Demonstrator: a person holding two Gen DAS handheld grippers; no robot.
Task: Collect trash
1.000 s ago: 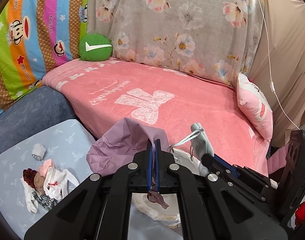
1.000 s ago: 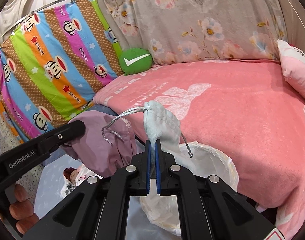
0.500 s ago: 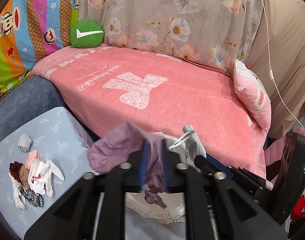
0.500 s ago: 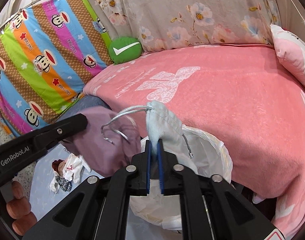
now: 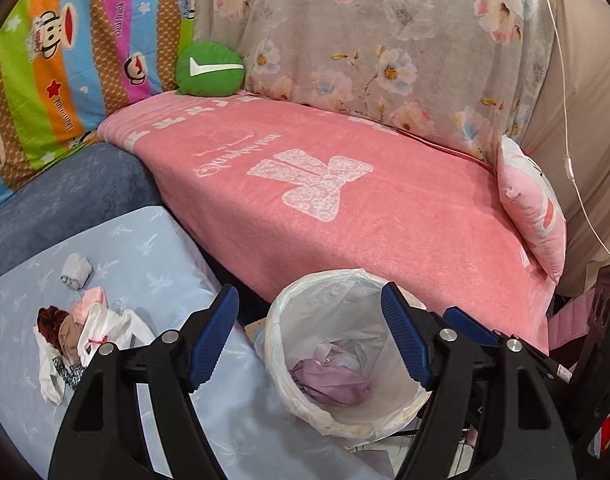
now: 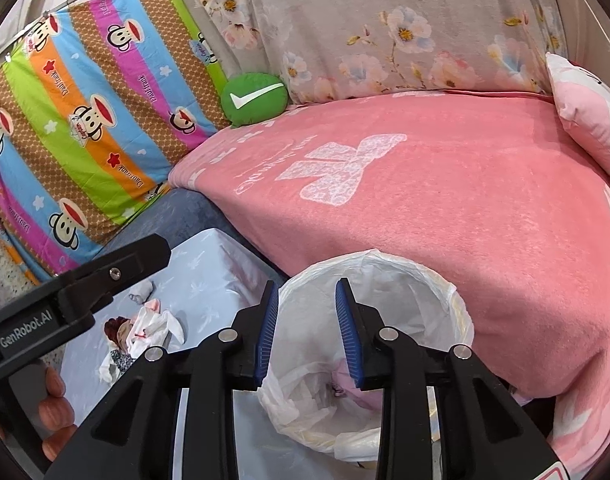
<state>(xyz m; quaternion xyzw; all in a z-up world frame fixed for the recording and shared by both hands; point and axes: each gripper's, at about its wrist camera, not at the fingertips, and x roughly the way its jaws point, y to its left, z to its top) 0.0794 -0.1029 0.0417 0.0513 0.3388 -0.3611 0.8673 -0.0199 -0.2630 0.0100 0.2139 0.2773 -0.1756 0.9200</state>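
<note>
Left gripper (image 5: pixel 309 334) and right gripper (image 6: pixel 307 330) opening, nothing between the jaws now — purple cloth (image 5: pixel 331 382) dropped into the lined bin (image 5: pixel 289 300) at 6 o'clock. Next: clothing pile (image 5: pixel 77 336) at 9 o'clock awaiting collection.

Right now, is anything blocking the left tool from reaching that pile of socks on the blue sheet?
Nothing visible does. The left tool, jaws opening and empty, hangs over the lined bin; the sock pile lies uncovered to its left.
</note>
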